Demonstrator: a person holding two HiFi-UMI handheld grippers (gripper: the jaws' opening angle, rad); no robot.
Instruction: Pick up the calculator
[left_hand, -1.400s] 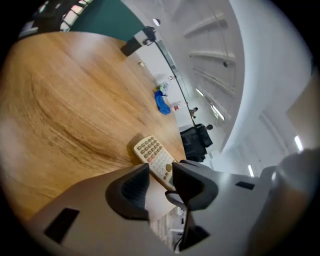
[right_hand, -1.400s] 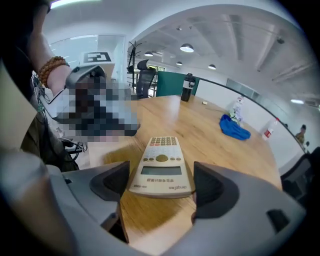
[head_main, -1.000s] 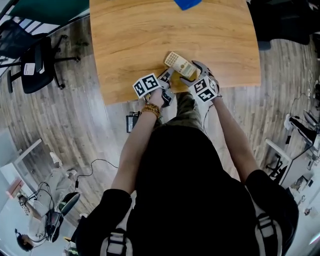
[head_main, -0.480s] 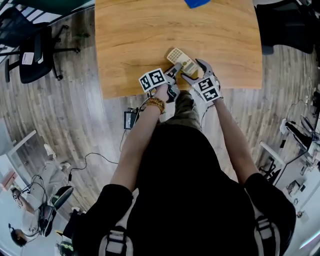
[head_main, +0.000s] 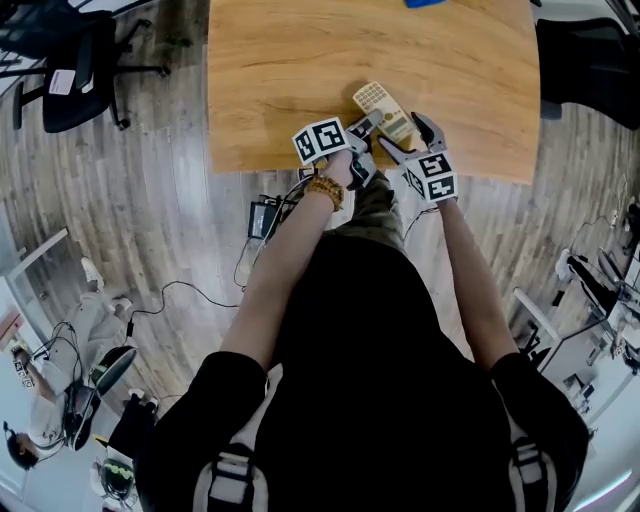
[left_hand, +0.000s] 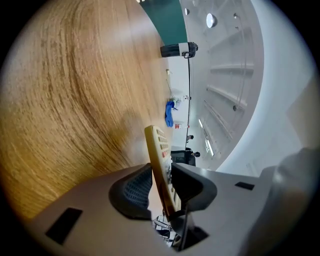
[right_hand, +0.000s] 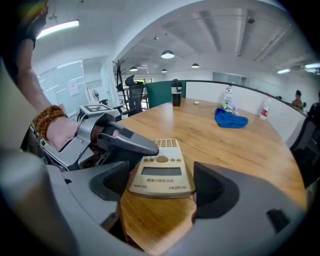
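A beige calculator (head_main: 383, 108) is at the front edge of the wooden table (head_main: 280, 80). My left gripper (head_main: 372, 125) comes in from the left, and its jaws are closing on the calculator's long side. In the left gripper view the calculator (left_hand: 159, 160) stands edge-on, pinched between both pads of that gripper (left_hand: 161, 187), with a gap to the wood. My right gripper (head_main: 402, 135) spans the calculator's near end. In the right gripper view the calculator (right_hand: 161, 172) fills the wide gap of this gripper (right_hand: 157, 187), and both pads touch its sides.
A blue cloth (right_hand: 231, 119) lies at the far side of the table, with a dark bottle (right_hand: 176, 92) beyond it. An office chair (head_main: 70, 70) stands on the floor to the left. A black power adapter (head_main: 260, 218) with cables lies below the table's front edge.
Both grippers and the calculator have stayed together at the table's front edge. The head camera has shifted, so the table sits further right and higher in the picture.
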